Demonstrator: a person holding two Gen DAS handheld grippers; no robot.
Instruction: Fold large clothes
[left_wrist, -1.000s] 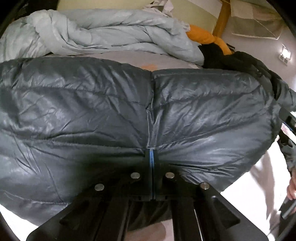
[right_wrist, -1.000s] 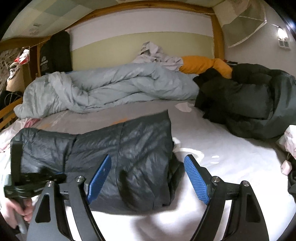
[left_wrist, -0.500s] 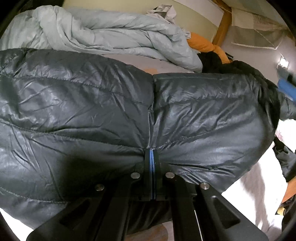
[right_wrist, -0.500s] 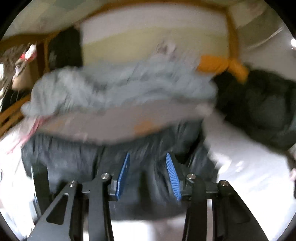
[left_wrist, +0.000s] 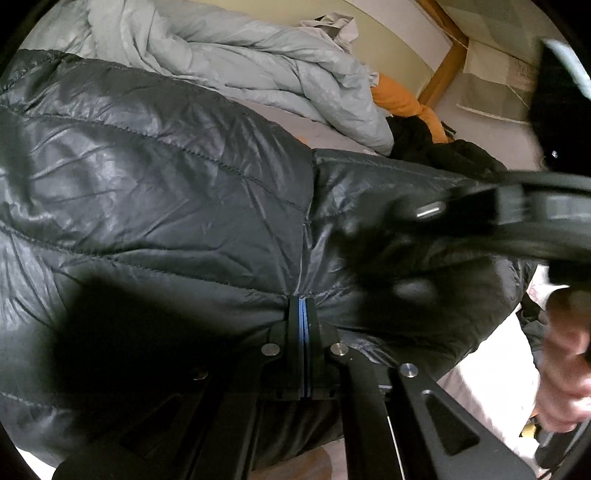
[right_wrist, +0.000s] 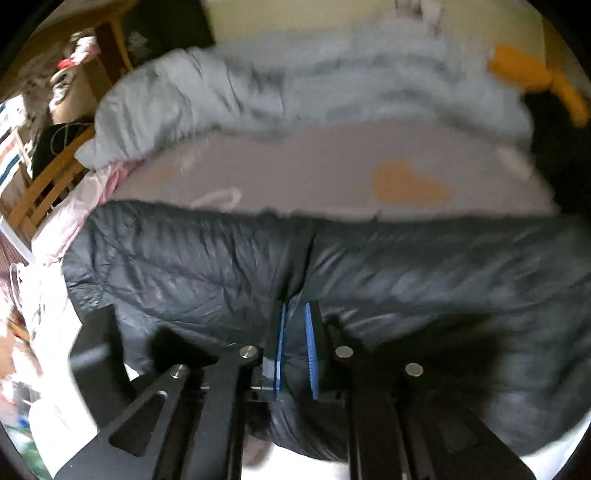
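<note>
A bed with a pale grey sheet (right_wrist: 295, 173) and a crumpled light blue duvet (left_wrist: 236, 62) fills the room. The dark grey quilted down jacket (left_wrist: 166, 177) lies across the near part of the sheet. The left gripper (left_wrist: 303, 317) has its jaws pressed together on the jacket's edge; the right gripper (right_wrist: 295, 332) pinches a fold, jaws nearly closed. For a good fold, both hands should probably lift evenly and keep the slippery fabric tight.

The jacket (right_wrist: 406, 280) lies across the near part of the bed (right_wrist: 295, 173), with the duvet (right_wrist: 314, 85) heaped behind it, a pillow (right_wrist: 532, 74) at the far right, and both grippers, left (left_wrist: 303, 314) and right (right_wrist: 295, 317), at its near edge.
</note>
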